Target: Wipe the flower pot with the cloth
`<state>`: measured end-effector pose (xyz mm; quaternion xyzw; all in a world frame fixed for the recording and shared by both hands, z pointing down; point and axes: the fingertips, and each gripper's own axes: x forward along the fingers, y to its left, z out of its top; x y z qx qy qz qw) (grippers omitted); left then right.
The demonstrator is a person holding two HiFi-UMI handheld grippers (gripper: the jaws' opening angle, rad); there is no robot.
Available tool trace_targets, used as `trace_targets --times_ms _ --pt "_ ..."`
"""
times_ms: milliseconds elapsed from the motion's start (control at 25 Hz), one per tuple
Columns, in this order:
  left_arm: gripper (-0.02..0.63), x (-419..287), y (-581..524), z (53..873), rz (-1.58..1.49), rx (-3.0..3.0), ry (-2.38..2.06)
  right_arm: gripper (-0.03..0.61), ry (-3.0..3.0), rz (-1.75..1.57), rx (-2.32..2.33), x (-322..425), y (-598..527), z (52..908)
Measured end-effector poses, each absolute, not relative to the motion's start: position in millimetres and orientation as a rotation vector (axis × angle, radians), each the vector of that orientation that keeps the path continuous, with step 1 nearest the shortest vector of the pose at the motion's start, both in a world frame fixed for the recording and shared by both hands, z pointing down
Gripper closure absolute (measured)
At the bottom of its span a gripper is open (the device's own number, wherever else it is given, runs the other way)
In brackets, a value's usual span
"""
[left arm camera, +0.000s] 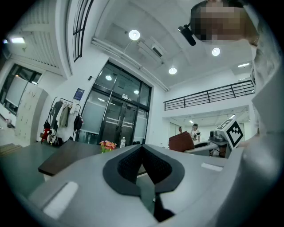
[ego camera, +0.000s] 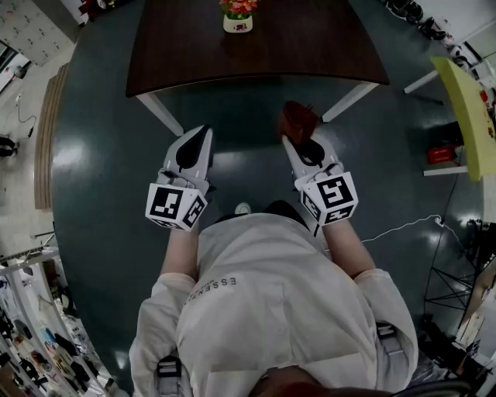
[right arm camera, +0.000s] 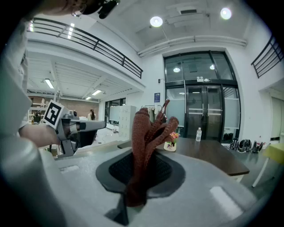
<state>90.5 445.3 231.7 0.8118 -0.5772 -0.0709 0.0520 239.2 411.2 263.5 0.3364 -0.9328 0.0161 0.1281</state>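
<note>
- Red-brown cloth (right arm camera: 146, 142) is pinched tight in the right claw (ego camera: 304, 143).
- Left claw (ego camera: 195, 147) is clenched on nothing.
- Flower pot (ego camera: 238, 23) sits far off on the desk (ego camera: 310, 46), not wiped yet; next, I think, step closer.

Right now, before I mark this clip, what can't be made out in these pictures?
- Flower pot: tiny in the head view, flowers cut by the top edge; partly behind the cloth in the right gripper view.
- Any dirt on it: too small in every view.
- Table: far side cut off by the head view's top edge.
- Right tongs: tips covered by the cloth they grip.
</note>
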Motion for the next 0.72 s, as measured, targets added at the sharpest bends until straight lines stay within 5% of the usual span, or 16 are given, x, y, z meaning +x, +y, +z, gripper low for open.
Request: trace_targets --times_ms 720 --pt "0.597 76.5 425.0 244.5 -0.196 2.453 -1.725 0.526 -2.673 0.056 0.955 219.6 390.2 273.7"
